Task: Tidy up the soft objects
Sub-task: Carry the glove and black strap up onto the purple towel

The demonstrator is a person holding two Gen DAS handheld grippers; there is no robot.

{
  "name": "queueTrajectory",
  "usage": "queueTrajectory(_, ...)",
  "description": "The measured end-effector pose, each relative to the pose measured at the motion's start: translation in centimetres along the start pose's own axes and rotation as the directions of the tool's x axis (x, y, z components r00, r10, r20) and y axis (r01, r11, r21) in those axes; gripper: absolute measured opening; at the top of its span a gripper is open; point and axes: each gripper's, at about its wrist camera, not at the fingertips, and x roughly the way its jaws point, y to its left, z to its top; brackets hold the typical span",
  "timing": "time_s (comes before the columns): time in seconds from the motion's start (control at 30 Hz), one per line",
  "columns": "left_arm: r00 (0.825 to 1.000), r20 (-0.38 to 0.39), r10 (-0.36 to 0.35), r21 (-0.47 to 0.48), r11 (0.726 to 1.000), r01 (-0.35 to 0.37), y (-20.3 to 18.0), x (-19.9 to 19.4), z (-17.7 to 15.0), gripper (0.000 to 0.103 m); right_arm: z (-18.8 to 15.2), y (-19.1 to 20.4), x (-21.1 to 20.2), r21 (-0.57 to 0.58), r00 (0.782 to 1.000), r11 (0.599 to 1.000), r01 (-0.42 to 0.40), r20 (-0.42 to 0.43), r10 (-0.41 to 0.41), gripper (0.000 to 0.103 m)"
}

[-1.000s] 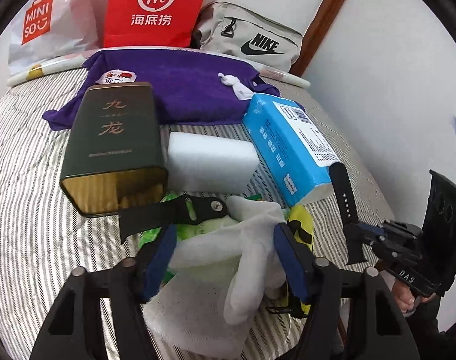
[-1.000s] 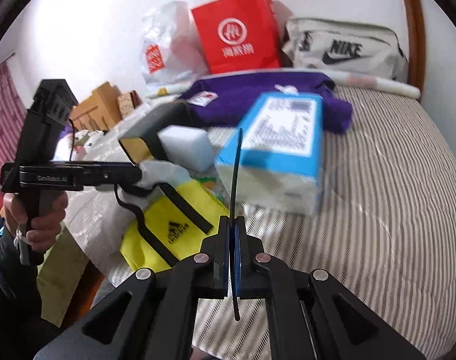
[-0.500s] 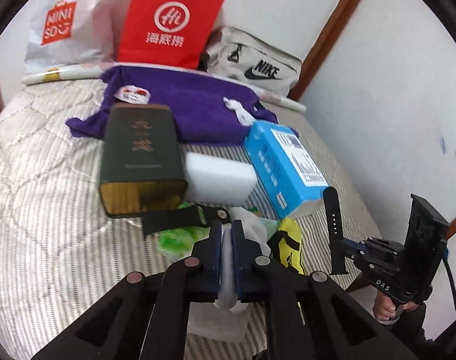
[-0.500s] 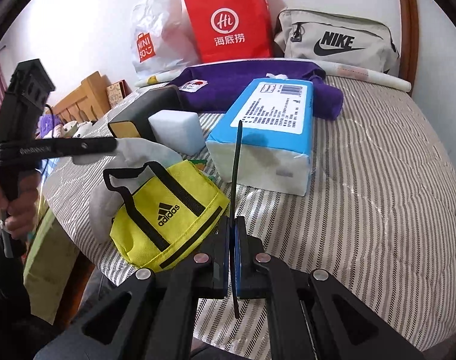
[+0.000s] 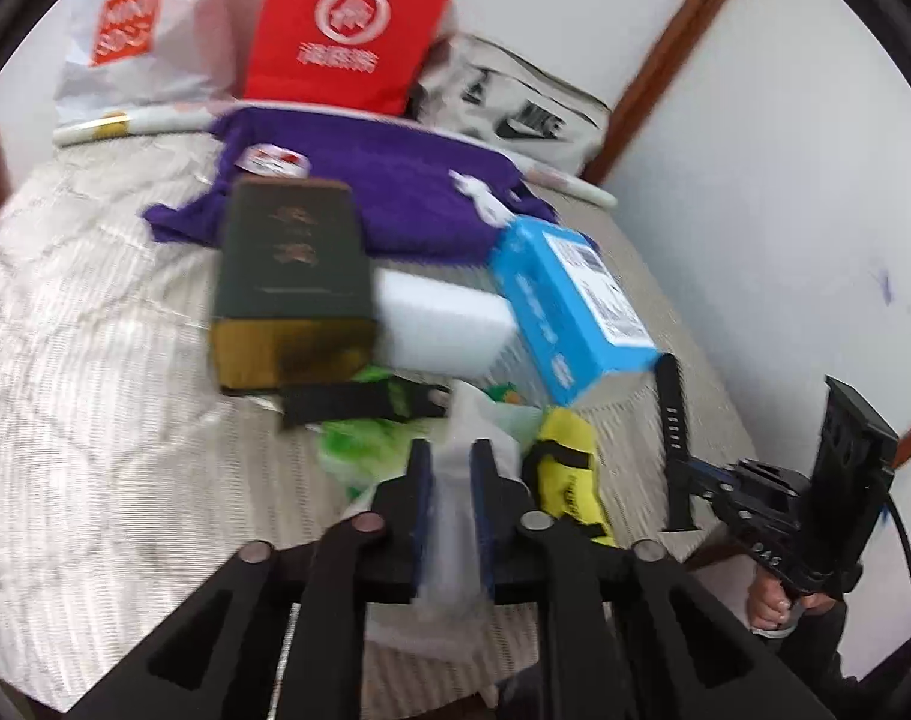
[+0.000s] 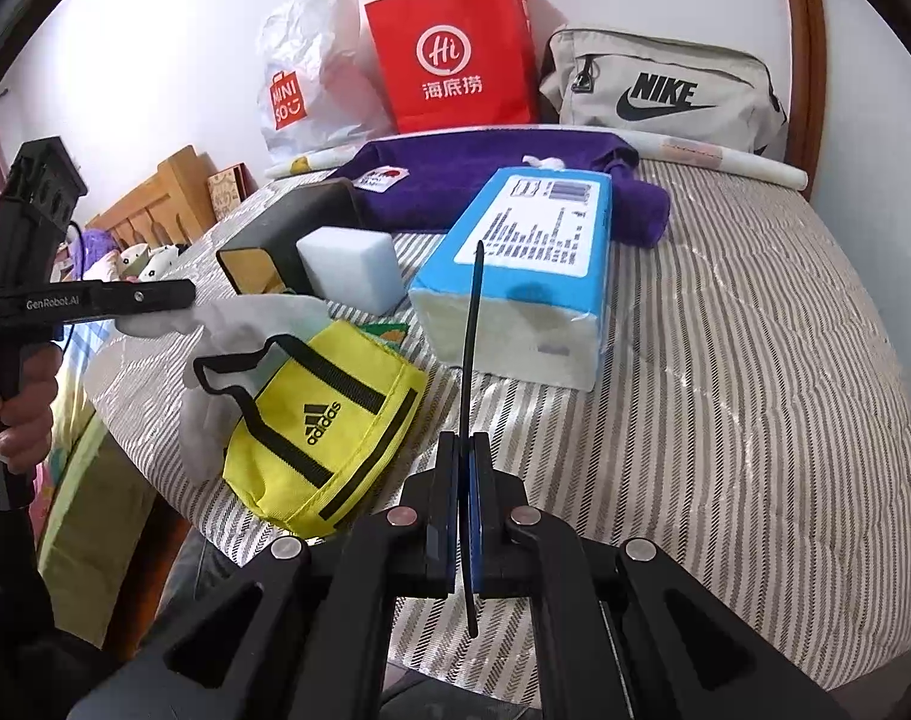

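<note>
The left gripper (image 5: 452, 468) pointed steeply downward, its jaws opening with white cloth (image 5: 455, 516) between the blue pads (image 5: 420, 498). The right gripper (image 6: 464, 450) also angled down, jaws clamped tight on a thin black strap (image 6: 472, 330) that stood up past its fingertips. Bare hands (image 6: 20, 408) gripped each tool's handle from below.

A white cloth (image 5: 455, 480) hangs soft and crumpled over the bed's near edge, one fold lifted up. Beside it lies a yellow bag (image 6: 329, 420) with black straps — flat, on its side. A thin black strap (image 6: 472, 324) stands up straight. Farther back lies a purple towel (image 6: 485, 180), spread flat.
</note>
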Motion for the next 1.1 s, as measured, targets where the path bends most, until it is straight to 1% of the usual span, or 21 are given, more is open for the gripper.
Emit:
queueTrajectory(0.03,1.0,-0.011,-0.013,0.004,1.0,0.014,-0.4,0.5,0.1,0.036,-0.1,0.1,0.1,-0.001,1.0,1.0,-0.002,-0.003,0.002,0.003)
queueTrajectory(0.07,1.0,-0.015,-0.018,0.013,1.0,0.018,-0.7,0.8,0.2,0.042,-0.2,0.2,0.2,-0.003,1.0,1.0,-0.004,-0.007,0.004,0.003)
queueTrajectory(0.1,1.0,-0.018,-0.011,0.023,1.0,0.012,-1.1,1.1,0.2,0.052,-0.2,0.3,0.2,-0.005,1.0,1.0,-0.004,-0.01,0.004,0.003)
queueTrajectory(0.2,0.999,-0.035,0.038,0.044,0.998,-0.036,-1.8,2.4,0.4,0.053,-0.4,0.4,0.4,-0.006,1.0,1.0,-0.006,-0.017,0.005,0.003)
queueTrajectory(0.27,0.997,-0.049,0.053,0.048,0.998,-0.051,-1.9,3.3,0.4,0.051,-0.4,0.4,0.5,-0.003,1.0,1.0,-0.011,-0.02,0.011,0.003)
queueTrajectory(0.3,0.996,-0.059,0.059,0.052,0.997,-0.056,-1.9,3.6,0.4,0.037,-0.4,0.5,0.6,-0.002,1.0,1.0,-0.015,-0.023,0.015,0.003)
queueTrajectory(0.33,0.995,-0.072,0.068,0.059,0.996,-0.064,-1.8,4.0,0.2,0.018,-0.5,0.5,0.7,-0.002,1.0,1.0,-0.015,-0.024,0.014,0.003)
queueTrajectory(0.37,0.995,-0.074,0.066,0.058,0.996,-0.062,-1.7,4.1,0.2,0.012,-0.6,0.6,0.7,-0.003,1.0,1.0,-0.015,-0.026,0.014,0.003)
queueTrajectory(0.43,0.999,-0.042,0.012,0.027,1.0,-0.011,-1.2,3.1,0.2,0.01,-0.7,0.6,0.7,-0.008,1.0,1.0,-0.013,-0.027,0.013,0.003)
queueTrajectory(0.5,1.0,0.002,-0.019,0.005,1.0,0.019,-0.9,1.4,0.5,0.01,-0.7,0.6,0.5,-0.008,1.0,1.0,-0.012,-0.024,0.012,0.003)
queueTrajectory(0.57,0.999,0.039,-0.01,0.007,1.0,0.01,-0.9,-0.1,1.0,0.01,-0.7,0.6,0.3,-0.006,1.0,1.0,-0.013,-0.02,0.013,0.003)
queueTrajectory(0.67,0.996,0.082,-0.026,0.002,1.0,0.026,-0.9,-2.2,1.7,0.01,-0.5,0.7,0.1,-0.01,1.0,1.0,-0.017,-0.009,0.017,0.003)
queueTrajectory(0.77,0.993,0.119,0.0,0.017,1.0,-0.002,-1.0,-3.8,2.3,0.01,-0.2,0.9,-0.3,-0.013,1.0,1.0,-0.02,0.004,0.02,0.003)
queueTrajectory(0.9,0.991,0.136,0.005,0.013,1.0,-0.007,-0.8,-4.8,2.7,0.01,0.2,1.1,-1.0,-0.021,1.0,1.0,-0.016,0.02,0.016,0.003)
queueTrajectory(1.03,0.985,0.17,-0.009,-0.003,1.0,0.01,-0.6,-6.0,2.9,0.01,1.0,1.1,-1.8,-0.024,0.999,1.0,-0.005,0.042,0.006,0.003)
queueTrajectory(1.1,0.983,0.182,0.01,-0.008,1.0,-0.008,-0.5,-6.5,3.2,0.01,1.6,1.0,-2.3,-0.027,0.999,1.0,-0.004,0.051,0.005,0.003)
